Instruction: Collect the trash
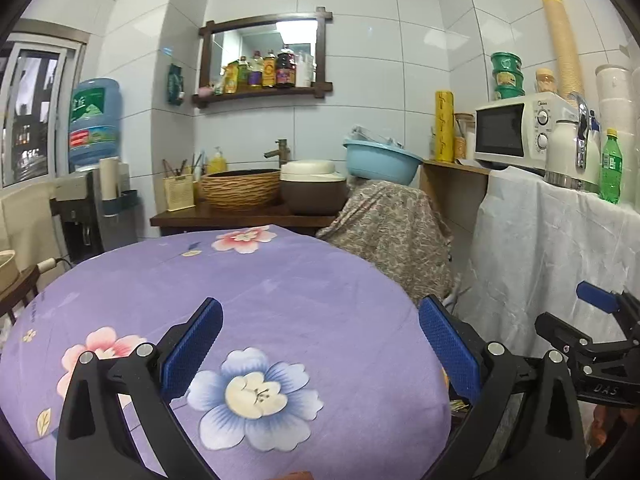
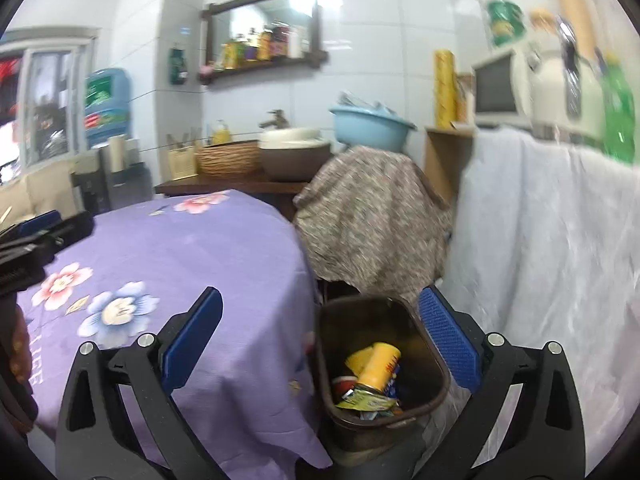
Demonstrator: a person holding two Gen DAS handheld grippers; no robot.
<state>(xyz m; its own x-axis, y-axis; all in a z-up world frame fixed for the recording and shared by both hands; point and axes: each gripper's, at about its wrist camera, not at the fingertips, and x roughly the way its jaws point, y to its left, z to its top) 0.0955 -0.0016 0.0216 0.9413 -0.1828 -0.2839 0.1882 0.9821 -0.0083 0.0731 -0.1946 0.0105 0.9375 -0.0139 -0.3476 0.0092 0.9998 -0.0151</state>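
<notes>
A dark brown trash bin (image 2: 424, 400) stands on the floor between the purple floral table (image 2: 192, 248) and a white draped counter. Inside it lie a yellow can (image 2: 380, 364), a yellow-green wrapper (image 2: 368, 402) and other scraps. My right gripper (image 2: 320, 344) is open and empty, hovering above the bin's left rim; it also shows in the left wrist view (image 1: 600, 312). My left gripper (image 1: 320, 348) is open and empty over the purple tablecloth (image 1: 280, 280). No trash shows on the tablecloth.
A patterned cloth-covered object (image 2: 372, 220) stands behind the bin. The white draped counter (image 1: 560, 248) holds a microwave (image 1: 520, 128), a kettle and a green bottle (image 1: 610, 168). A wooden counter behind has a woven basket (image 1: 240, 188), bowl and blue basin (image 1: 380, 160).
</notes>
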